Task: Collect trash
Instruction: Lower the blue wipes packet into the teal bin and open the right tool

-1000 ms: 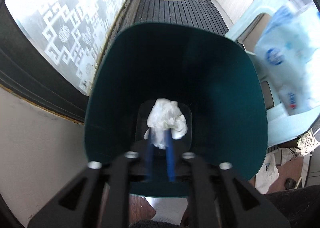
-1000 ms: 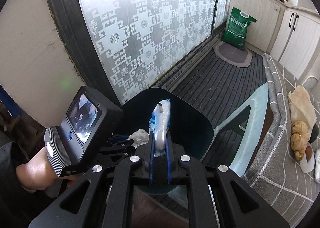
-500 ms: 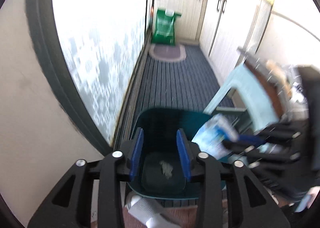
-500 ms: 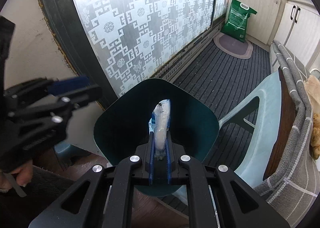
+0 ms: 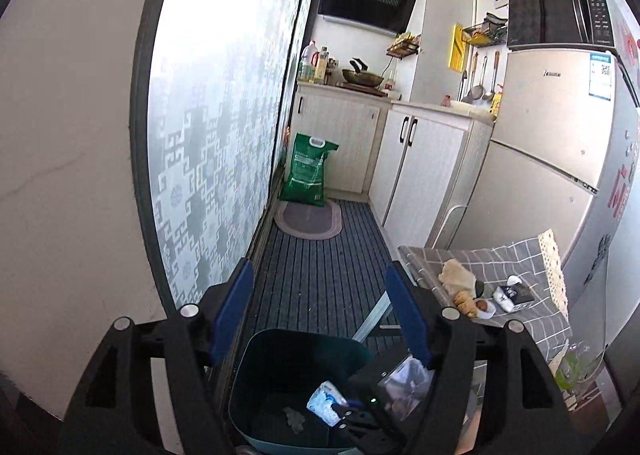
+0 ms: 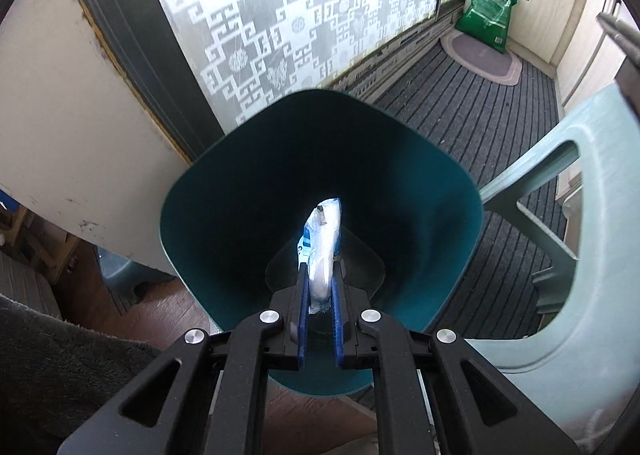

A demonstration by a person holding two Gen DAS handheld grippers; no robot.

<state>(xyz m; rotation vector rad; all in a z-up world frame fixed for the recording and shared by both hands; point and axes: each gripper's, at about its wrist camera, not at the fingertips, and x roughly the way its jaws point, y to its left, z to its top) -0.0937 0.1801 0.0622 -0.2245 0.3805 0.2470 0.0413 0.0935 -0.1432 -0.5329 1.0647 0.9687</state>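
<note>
One left gripper [image 5: 320,311] stands above one teal bin [image 6: 224,191], jaws opening with nothing between them; one crumpled tissue [image 5: 293,418] lies on the bin floor. One right gripper [image 6: 320,287], inside the bin mouth, pinches one blue-and-white plastic wrapper [image 6: 323,243].

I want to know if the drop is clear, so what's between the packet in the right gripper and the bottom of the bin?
Nothing: in the right wrist view the packet hangs over the bin's bare floor.
</note>
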